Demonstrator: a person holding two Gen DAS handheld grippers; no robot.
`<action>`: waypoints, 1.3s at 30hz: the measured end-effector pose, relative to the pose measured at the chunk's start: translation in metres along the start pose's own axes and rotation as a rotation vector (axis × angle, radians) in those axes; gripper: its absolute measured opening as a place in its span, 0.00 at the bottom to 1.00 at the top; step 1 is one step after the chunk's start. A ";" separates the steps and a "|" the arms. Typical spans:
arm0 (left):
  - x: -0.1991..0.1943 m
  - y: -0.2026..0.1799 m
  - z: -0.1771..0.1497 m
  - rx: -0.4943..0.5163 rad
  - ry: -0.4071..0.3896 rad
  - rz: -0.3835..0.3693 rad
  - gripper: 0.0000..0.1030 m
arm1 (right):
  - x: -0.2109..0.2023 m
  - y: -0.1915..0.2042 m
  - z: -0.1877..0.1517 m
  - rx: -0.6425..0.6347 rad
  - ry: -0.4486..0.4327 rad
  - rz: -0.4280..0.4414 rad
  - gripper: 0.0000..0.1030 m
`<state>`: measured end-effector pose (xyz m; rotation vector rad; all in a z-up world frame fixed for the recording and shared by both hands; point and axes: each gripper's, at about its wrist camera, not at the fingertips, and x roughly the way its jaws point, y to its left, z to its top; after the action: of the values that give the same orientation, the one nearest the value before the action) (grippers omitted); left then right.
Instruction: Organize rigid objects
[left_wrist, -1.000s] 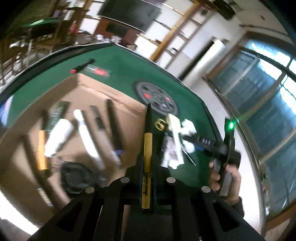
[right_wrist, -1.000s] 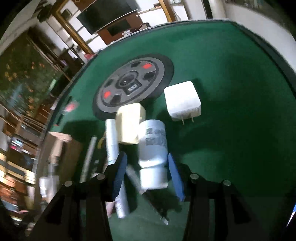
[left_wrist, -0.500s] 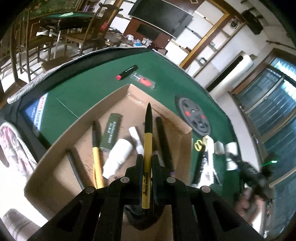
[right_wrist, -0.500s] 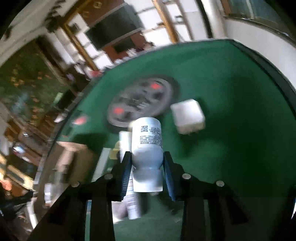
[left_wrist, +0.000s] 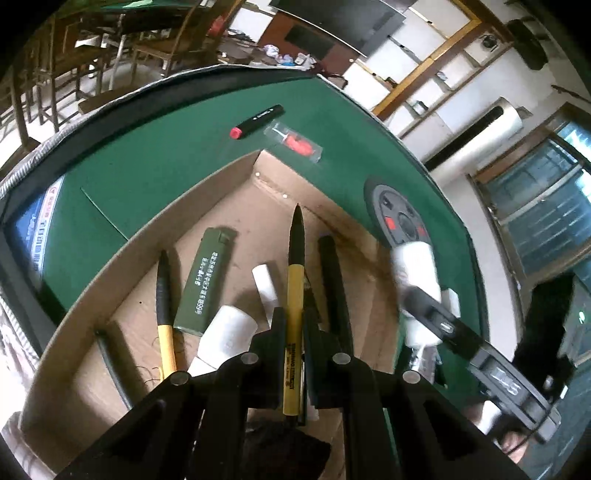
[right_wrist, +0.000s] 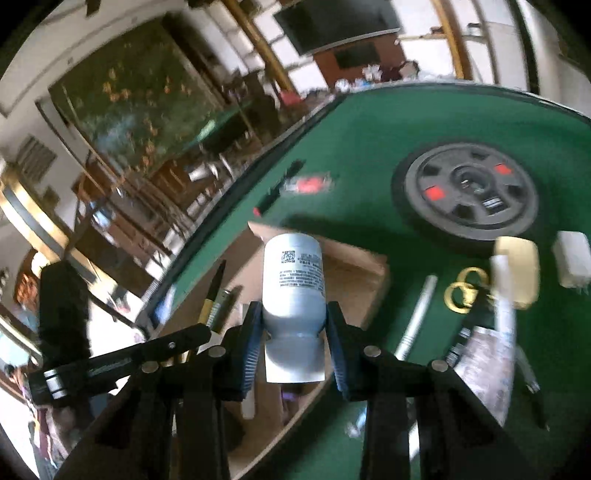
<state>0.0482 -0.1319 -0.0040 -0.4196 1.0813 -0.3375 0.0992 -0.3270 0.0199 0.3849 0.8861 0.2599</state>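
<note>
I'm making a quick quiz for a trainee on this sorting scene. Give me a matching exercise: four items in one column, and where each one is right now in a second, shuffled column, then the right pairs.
Items
1. yellow and black pen
2. white bottle
3. green lighter
4. gold scissors

Places
A. lying inside the cardboard box
B. lying on the green table
C. clamped in the left gripper
D. clamped in the right gripper

Pairs: 1-C, 2-D, 3-A, 4-B
</note>
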 end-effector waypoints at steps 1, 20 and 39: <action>0.003 0.000 -0.002 -0.002 0.000 0.012 0.07 | 0.005 0.000 0.000 0.000 0.009 -0.014 0.32; 0.030 -0.004 -0.002 0.013 0.047 0.153 0.15 | 0.043 0.011 -0.014 -0.094 -0.003 -0.106 0.46; -0.055 -0.070 -0.060 0.215 -0.171 -0.160 0.81 | -0.112 -0.027 -0.059 -0.113 -0.263 0.152 0.66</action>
<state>-0.0337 -0.1772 0.0489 -0.3364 0.8362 -0.5450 -0.0141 -0.3807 0.0534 0.3719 0.5817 0.3882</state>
